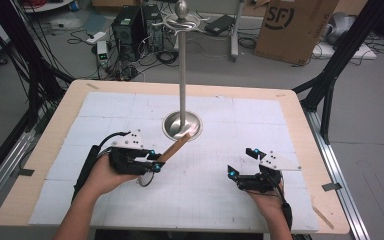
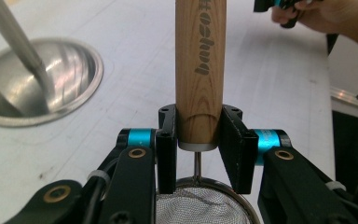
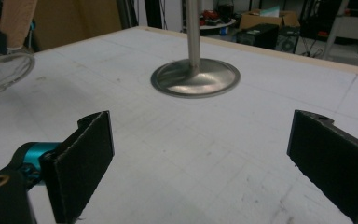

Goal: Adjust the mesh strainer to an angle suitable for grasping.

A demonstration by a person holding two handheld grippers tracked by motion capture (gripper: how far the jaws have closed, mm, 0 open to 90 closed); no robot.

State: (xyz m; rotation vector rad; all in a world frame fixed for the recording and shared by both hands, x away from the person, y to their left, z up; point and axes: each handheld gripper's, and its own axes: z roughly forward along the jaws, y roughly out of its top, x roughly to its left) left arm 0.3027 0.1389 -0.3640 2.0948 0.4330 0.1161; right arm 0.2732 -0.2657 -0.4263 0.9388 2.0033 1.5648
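So the left gripper (image 2: 198,135) was clamped on the wooden handle (image 2: 200,70) of a small mesh strainer (image 2: 200,205), jaws pressed tight on both sides near the handle's lower end. The mesh bowl hung just under the jaws, and the handle pointed up toward the steel stand's round base (image 1: 182,125); its tip looked like it was over the base rim, though I couldn't tell if it touched. The right gripper (image 3: 200,158) sat well apart on the right side of the white mat (image 1: 220,180), jaws spread wide with nothing between them. The stand's pole (image 1: 182,75) rose upright mid-table.
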